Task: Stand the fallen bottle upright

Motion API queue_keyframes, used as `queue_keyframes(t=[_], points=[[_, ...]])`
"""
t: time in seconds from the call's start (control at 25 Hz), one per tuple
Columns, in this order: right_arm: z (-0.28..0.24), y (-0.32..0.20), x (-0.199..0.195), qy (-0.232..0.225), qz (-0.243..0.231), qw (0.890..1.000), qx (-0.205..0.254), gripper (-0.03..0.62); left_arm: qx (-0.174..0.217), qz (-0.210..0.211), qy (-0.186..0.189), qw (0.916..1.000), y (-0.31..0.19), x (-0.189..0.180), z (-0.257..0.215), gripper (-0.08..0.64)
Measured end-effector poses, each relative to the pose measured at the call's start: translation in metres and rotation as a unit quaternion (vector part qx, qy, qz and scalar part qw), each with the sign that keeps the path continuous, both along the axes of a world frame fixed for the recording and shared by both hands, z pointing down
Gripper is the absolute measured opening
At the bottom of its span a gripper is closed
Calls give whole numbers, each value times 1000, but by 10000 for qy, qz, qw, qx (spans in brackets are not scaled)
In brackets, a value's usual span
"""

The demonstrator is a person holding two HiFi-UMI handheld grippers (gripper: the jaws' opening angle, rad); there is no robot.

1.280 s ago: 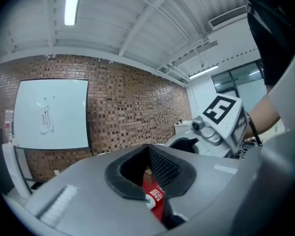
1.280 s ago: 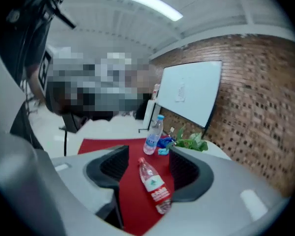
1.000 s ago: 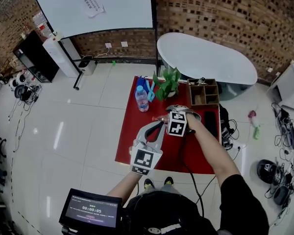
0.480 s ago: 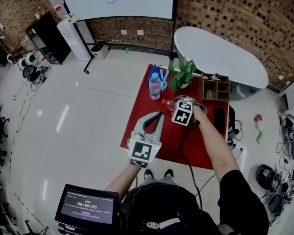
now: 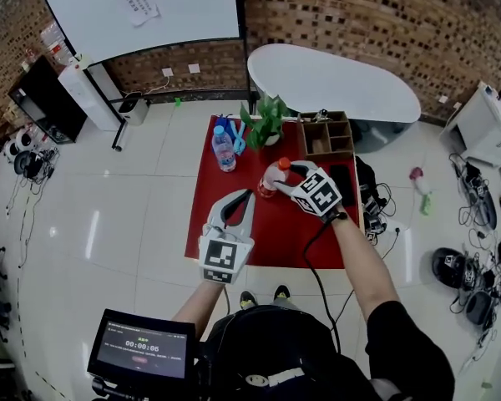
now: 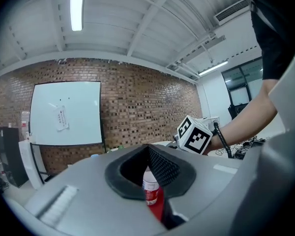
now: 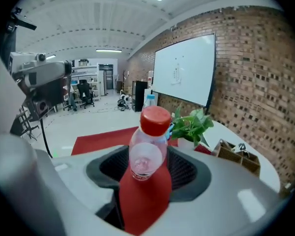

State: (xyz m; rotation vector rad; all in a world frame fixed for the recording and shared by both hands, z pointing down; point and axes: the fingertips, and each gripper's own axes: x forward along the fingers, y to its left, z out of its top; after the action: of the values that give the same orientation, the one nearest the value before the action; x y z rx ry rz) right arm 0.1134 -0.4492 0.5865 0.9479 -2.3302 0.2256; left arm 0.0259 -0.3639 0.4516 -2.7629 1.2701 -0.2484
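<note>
The right gripper (image 5: 280, 174) has its fingers clamped on the red-capped bottle (image 5: 269, 182), tilted near the frame's centre on the red tabletop (image 5: 275, 242). The righting looks underway. Next: level it, seat its base, release. The left gripper (image 5: 249, 195) is closed and empty.

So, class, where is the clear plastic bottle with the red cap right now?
In the head view the bottle sits mid-frame, tilted, clamped in the right hand-held gripper over the red mat, near the green potted plant.
</note>
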Motion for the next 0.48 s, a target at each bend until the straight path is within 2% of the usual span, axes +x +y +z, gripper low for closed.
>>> queue_keyframes(t=[0.36, 0.48], points=[[13, 14, -13, 326, -162, 9992, 191, 247, -66, -38, -78, 9999, 7, 4, 8, 2], [11, 14, -12, 105, -83, 9999, 57, 249, -75, -88, -92, 9999, 7, 4, 7, 2]])
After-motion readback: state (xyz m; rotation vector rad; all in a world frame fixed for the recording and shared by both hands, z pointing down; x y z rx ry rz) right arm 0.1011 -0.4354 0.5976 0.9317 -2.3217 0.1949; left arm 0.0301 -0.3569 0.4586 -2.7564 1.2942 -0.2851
